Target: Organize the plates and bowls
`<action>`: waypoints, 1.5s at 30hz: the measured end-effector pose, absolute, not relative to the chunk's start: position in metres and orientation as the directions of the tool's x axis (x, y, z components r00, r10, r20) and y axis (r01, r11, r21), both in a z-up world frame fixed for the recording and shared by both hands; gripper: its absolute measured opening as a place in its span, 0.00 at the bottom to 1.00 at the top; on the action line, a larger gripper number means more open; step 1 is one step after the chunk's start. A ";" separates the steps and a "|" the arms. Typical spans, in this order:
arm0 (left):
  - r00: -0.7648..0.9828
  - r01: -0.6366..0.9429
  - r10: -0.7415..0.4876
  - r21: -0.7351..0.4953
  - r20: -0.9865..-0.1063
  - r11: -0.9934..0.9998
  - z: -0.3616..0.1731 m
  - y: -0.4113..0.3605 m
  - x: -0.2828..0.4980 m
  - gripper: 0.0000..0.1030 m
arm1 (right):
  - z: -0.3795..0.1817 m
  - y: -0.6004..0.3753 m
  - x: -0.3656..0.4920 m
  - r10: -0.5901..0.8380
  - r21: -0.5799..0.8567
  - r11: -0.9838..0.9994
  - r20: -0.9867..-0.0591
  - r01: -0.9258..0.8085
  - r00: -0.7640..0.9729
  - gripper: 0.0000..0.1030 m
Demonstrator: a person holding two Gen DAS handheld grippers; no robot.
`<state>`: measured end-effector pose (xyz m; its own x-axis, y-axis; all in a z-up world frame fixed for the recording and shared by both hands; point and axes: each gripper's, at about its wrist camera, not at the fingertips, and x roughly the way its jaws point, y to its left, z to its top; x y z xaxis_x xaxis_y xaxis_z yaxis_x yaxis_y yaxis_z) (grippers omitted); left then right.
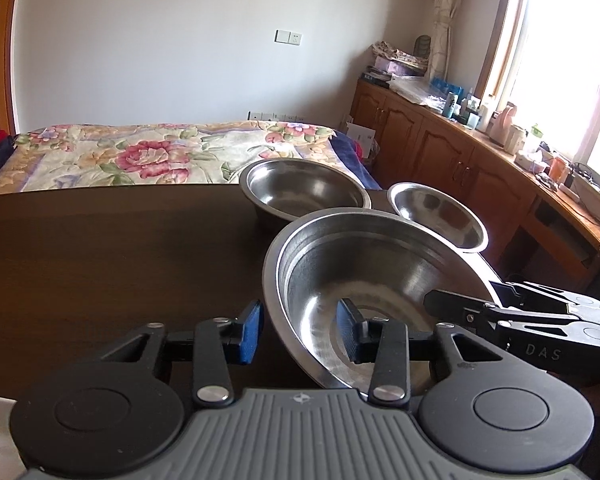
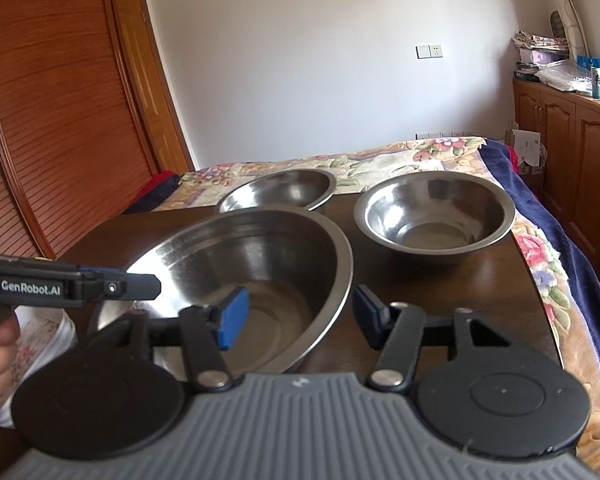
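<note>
The large bowl is straddled at opposite rims by both unclenched hand-held grippers; seemingly tilted, it could slip if pinched unevenly.

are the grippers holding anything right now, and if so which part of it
Neither has closed yet. The left gripper and right gripper are both open, each straddling the rim on opposite sides of the large steel bowl.

silver bowls, dark table, floral bedspread
</note>
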<state>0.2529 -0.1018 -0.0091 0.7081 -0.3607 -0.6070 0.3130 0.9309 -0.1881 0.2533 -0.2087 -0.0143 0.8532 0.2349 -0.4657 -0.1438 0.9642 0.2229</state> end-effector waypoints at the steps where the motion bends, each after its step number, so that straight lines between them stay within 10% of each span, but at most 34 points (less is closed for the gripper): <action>1: 0.706 0.316 -0.366 -0.193 -0.606 0.929 -0.009 -0.102 0.252 0.64 | -0.014 -0.209 0.253 0.238 0.225 0.963 -0.464 -0.146 0.853 0.48; 12: 0.722 0.322 -0.380 -0.206 -0.578 0.924 -0.003 -0.093 0.239 0.59 | -0.007 -0.208 0.240 0.220 0.214 0.967 -0.436 -0.137 0.873 0.29; 45: 0.698 0.455 -0.491 -0.207 -0.521 0.866 -0.007 -0.094 0.154 0.57 | -0.008 -0.205 0.165 0.128 0.184 0.982 -0.427 -0.053 0.895 0.29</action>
<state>0.1539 -0.0935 -0.0073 0.6983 -0.4912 -0.5207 0.4549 0.8662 -0.2070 0.1645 -0.2049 -0.0078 0.8954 0.1280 -0.4266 -0.0527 0.9815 0.1840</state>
